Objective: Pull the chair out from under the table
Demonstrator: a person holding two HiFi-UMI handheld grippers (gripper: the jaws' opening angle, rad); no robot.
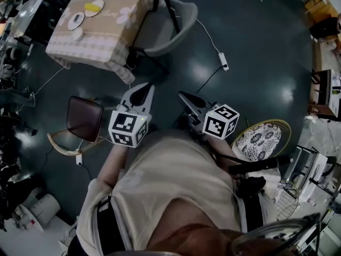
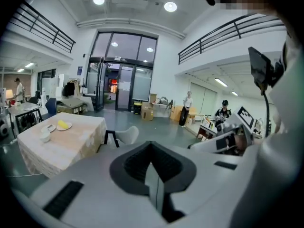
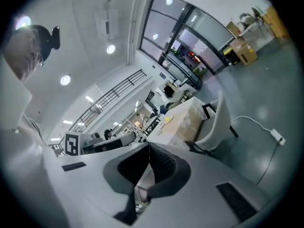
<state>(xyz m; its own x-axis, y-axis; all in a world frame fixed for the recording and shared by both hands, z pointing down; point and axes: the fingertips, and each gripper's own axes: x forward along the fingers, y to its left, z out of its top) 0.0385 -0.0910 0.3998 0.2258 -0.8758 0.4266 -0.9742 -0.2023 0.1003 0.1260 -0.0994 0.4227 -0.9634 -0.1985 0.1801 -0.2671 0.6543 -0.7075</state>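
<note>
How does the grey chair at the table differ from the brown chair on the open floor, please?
The grey chair has a rounded light shell on black legs; the brown chair has a flat dark seat in a pale curved wooden frame. The grey chair stands against the cloth-covered table; the brown chair stands apart from it, nearer the person. Both are unoccupied and upright on the dark floor.

A dark, glossy floor fills the upper right of the head view, crossed by a white cable to a power strip, while the left gripper view shows white walls, tall glass doors centre left, black balcony railings upper right, and round ceiling lights along the top.
</note>
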